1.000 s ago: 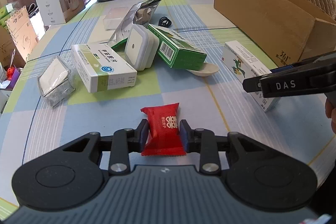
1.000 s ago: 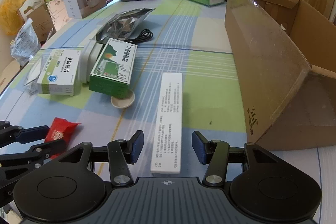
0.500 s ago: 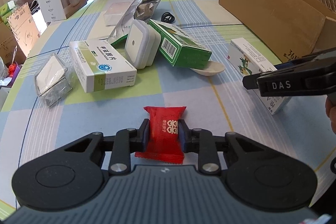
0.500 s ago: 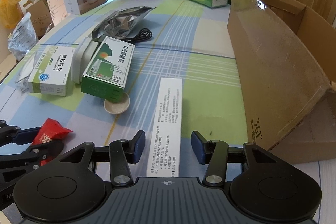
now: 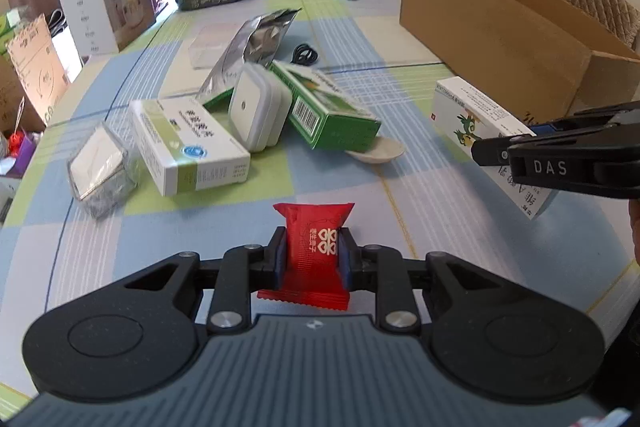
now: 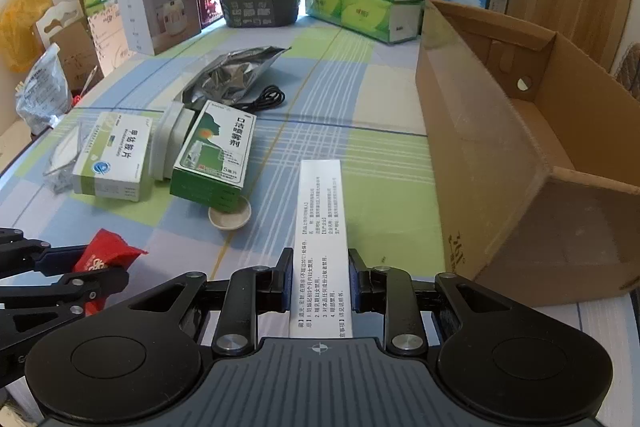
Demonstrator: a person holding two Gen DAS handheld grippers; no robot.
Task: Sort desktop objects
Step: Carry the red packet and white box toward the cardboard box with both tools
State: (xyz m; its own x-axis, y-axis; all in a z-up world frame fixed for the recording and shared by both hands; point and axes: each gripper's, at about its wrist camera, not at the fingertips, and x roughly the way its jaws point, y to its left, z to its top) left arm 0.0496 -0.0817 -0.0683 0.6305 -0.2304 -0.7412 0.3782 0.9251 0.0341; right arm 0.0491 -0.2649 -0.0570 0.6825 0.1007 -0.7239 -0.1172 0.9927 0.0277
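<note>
Firstly, in the left wrist view the left gripper (image 5: 312,261) was clamped on a red packet (image 5: 314,253), held just above the table (image 5: 420,199); a level lift would keep the wrapper from slipping.

Next, in the right wrist view the right gripper (image 6: 319,285) pinched a long white box (image 6: 321,227) near its end, beside the open carton (image 6: 500,155). Raising slowly would limit droop.

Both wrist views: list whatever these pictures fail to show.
- Cardboard box: its floor is hidden by its near wall in both views; contents unknown.
- White dish: partly under the green box in both views.
- Long white box: whether it's lifted can't be told; right gripper covers its near end.
- Red packet: small print too small, left wrist view.
</note>
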